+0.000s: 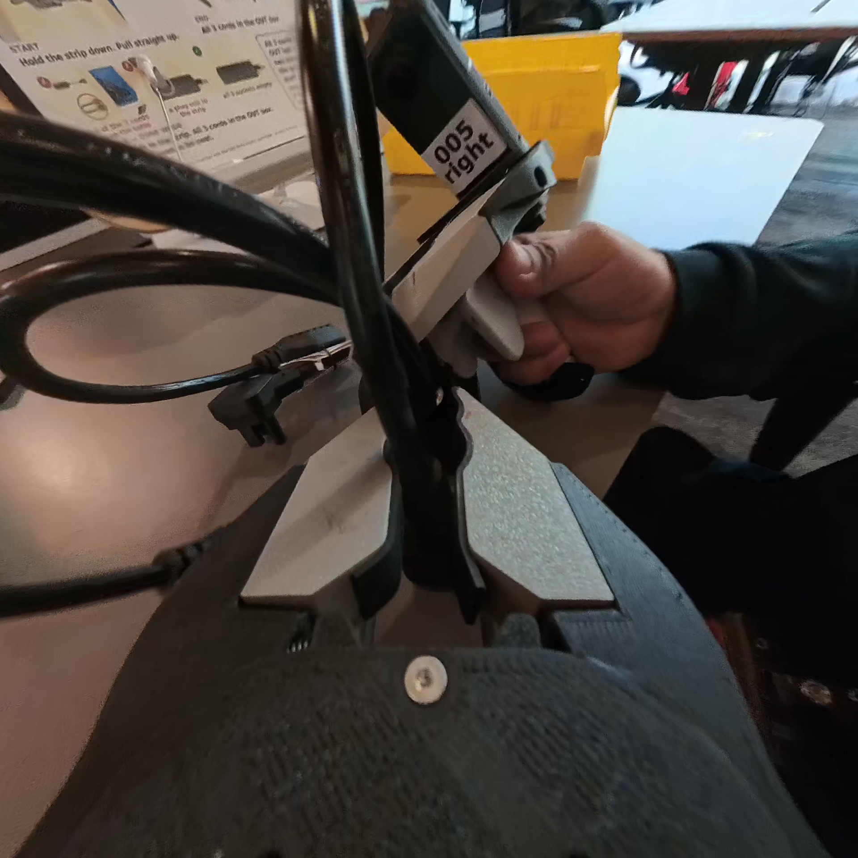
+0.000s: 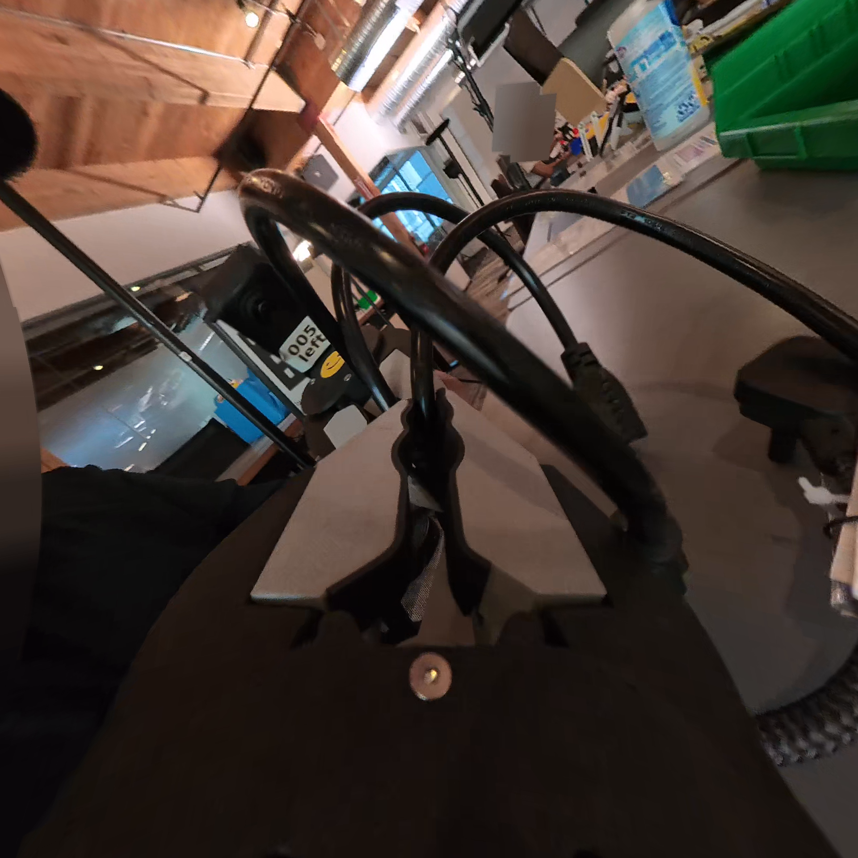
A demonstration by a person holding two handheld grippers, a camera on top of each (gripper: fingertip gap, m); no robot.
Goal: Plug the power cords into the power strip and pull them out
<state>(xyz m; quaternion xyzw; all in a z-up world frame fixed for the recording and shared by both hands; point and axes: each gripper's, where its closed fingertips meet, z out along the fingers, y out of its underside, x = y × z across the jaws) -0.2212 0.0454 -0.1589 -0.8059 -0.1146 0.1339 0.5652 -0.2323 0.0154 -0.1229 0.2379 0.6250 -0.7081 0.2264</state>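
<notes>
The left tongs (image 1: 427,445) are closed on a bunch of black cords (image 1: 371,288), pads pressing on it. The right tongs (image 2: 429,418), nearly shut, pinch a thin cord (image 2: 423,367) of that same tangle, just beside the left ones. The cords loop up above the tabletop (image 1: 116,464); a plug (image 1: 250,411) hangs free over it. A yellow bin (image 1: 557,93) stands at the far edge.

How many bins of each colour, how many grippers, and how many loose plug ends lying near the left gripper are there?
yellow bin: 1
green bin: 1
grippers: 2, the left gripper and the right gripper
loose plug ends on the table: 2
Total: 6
</notes>
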